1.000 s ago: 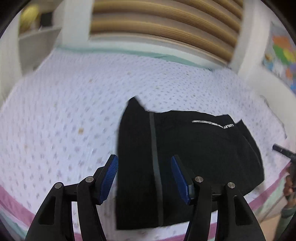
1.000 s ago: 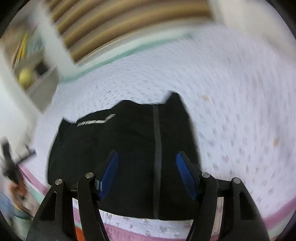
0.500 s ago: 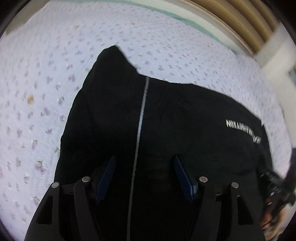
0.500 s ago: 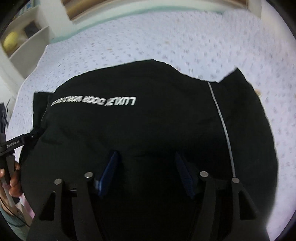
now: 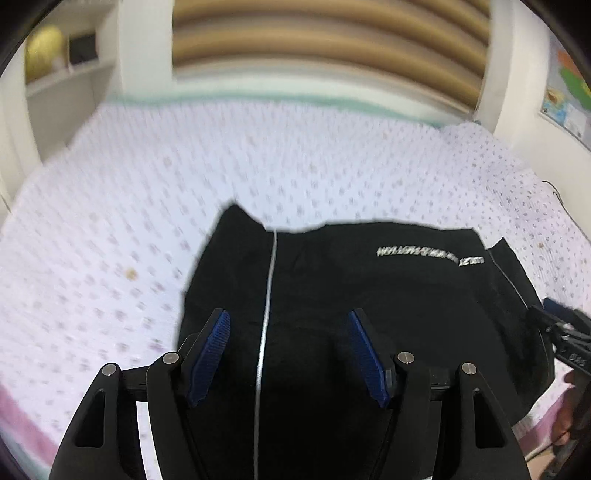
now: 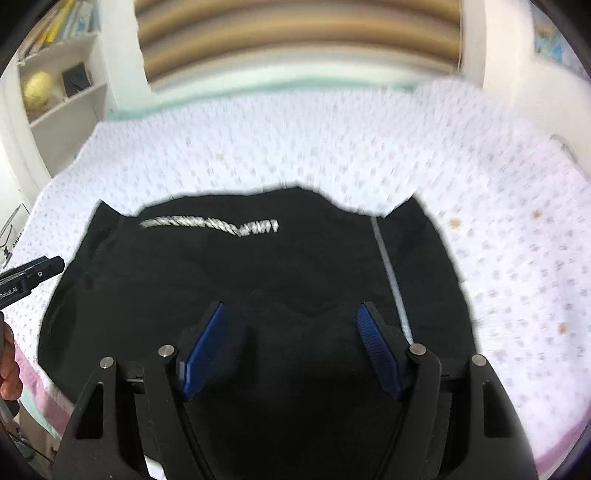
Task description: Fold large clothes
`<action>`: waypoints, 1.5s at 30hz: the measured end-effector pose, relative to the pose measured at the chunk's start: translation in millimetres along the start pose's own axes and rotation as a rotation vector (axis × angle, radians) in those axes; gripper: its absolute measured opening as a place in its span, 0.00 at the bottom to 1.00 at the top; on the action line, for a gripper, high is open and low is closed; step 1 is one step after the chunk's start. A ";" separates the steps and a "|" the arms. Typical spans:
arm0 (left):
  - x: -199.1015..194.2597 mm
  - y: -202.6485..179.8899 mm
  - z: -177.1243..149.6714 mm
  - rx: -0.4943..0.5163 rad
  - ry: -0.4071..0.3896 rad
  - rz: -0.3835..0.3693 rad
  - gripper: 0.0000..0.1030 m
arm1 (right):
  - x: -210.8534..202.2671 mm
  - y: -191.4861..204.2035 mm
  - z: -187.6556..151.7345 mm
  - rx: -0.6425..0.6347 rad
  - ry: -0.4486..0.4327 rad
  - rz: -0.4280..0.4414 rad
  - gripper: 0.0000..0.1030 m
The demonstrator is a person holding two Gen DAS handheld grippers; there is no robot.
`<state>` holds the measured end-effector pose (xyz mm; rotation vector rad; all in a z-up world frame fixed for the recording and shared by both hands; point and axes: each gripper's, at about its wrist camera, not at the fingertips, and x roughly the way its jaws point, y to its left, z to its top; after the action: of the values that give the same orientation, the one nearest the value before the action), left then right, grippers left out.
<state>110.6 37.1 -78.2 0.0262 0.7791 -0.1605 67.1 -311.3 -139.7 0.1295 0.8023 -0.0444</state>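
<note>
Both wrist cameras looked steeply down from close above a black garment on a bed, facing the slatted headboard; both views shared the garment's white lettering.

A matt black cloth garment is lying on the bed's soft floral-printed cotton sheet. The left claw is showing ribbed blue rubber pads, matt black plastic arms and shiny metal pins. Glossy wooden slats are spanning the upper frame.
</note>
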 end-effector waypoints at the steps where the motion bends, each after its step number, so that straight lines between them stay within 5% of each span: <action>1: -9.5 -3.5 -0.6 0.007 -0.020 0.011 0.65 | -14.8 3.7 -0.5 -0.009 -0.030 -0.013 0.73; 14: -77.1 -16.4 -16.1 0.030 -0.080 0.204 0.70 | -109.5 24.7 -1.0 -0.042 -0.178 -0.111 0.73; 29: -90.0 -25.8 -20.6 0.053 -0.104 0.122 0.70 | -105.2 27.4 -7.6 -0.057 -0.155 -0.122 0.73; 45: -94.9 -31.1 -26.2 0.054 -0.119 0.171 0.70 | -103.8 27.8 -12.0 -0.058 -0.137 -0.117 0.73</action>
<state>21.2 21.3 -29.2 0.1333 0.6505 -0.0206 -11.1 -283.1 -70.5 0.0240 0.6728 -0.1391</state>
